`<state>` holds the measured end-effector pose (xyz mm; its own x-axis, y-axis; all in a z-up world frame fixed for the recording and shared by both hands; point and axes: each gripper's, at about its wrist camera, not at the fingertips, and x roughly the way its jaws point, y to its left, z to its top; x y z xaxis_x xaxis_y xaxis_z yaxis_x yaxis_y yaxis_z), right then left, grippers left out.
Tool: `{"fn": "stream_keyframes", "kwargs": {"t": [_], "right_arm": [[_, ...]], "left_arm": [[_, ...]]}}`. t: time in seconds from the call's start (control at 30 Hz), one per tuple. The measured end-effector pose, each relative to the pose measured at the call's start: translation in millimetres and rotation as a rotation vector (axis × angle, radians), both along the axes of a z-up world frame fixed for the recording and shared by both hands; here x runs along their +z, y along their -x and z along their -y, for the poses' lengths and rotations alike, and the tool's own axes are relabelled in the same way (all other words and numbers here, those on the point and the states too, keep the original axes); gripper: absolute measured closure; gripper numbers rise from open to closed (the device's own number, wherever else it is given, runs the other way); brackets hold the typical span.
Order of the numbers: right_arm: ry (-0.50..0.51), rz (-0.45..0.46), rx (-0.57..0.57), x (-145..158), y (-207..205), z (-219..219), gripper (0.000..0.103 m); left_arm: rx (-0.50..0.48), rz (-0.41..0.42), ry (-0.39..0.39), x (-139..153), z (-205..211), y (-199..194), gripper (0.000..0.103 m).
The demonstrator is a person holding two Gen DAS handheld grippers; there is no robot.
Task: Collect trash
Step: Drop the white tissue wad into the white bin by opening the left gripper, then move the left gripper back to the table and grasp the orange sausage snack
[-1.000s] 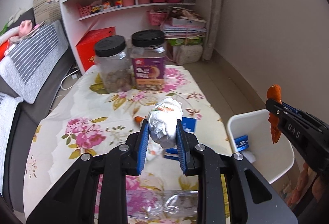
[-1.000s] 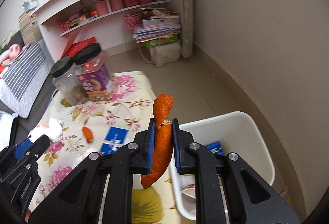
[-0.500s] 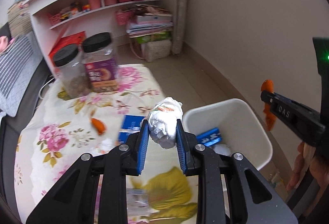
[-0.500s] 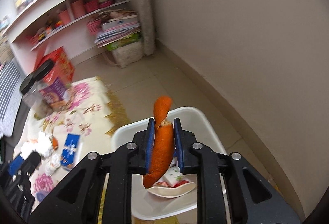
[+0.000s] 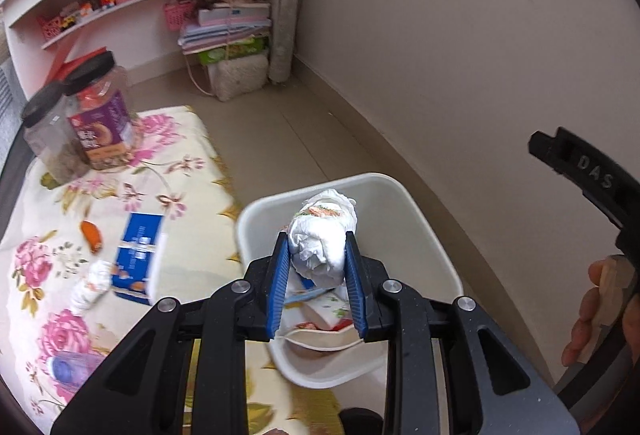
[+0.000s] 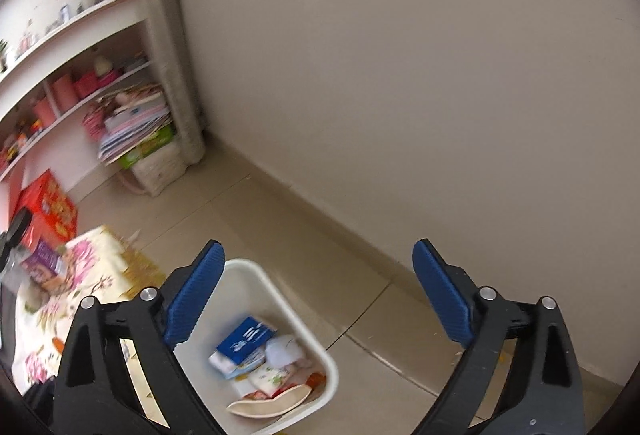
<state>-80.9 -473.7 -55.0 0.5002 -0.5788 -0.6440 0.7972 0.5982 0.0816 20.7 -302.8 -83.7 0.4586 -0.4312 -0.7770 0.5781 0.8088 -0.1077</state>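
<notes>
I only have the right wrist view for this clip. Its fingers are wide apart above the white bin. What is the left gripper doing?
Observer: The left gripper is shut on a crumpled white tissue wad, held over the white bin.
Operator: Is trash left on the table? I see only a corner of it.
Observer: Yes. On the floral tablecloth lie a blue packet, a small orange peel piece and another white tissue.
Operator: Anything else near the front edge?
Observer: A clear plastic bottle lies there, partly hidden by the gripper body.
</notes>
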Motion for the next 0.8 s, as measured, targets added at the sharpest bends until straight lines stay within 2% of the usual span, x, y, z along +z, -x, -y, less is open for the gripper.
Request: {"fn": "stream_keyframes", "kwargs": {"t": [0.1, 0.17, 0.2, 0.53, 0.8], "right_arm": [[-0.004, 0.002, -0.020, 0, 10, 7, 0.009], [-0.011, 0.001, -0.027, 0, 13, 11, 0.008], [-0.014, 0.001, -0.030, -1, 16, 12, 0.008], [-0.046, -0.024, 0.012, -4, 7, 5, 0.007], [-0.080, -0.042, 0.079, -7, -18, -15, 0.007]], "left_arm": [[-0.020, -0.032, 0.004, -4, 14, 1, 0.070], [-0.028, -0.047, -0.005, -8, 22, 2, 0.047], [-0.024, -0.046, -0.007, -9, 24, 3, 0.044], [-0.009, -0.026, -0.060, -14, 21, 9, 0.034], [0.045, 0.009, -0.111, -13, -5, -12, 0.033]]}}
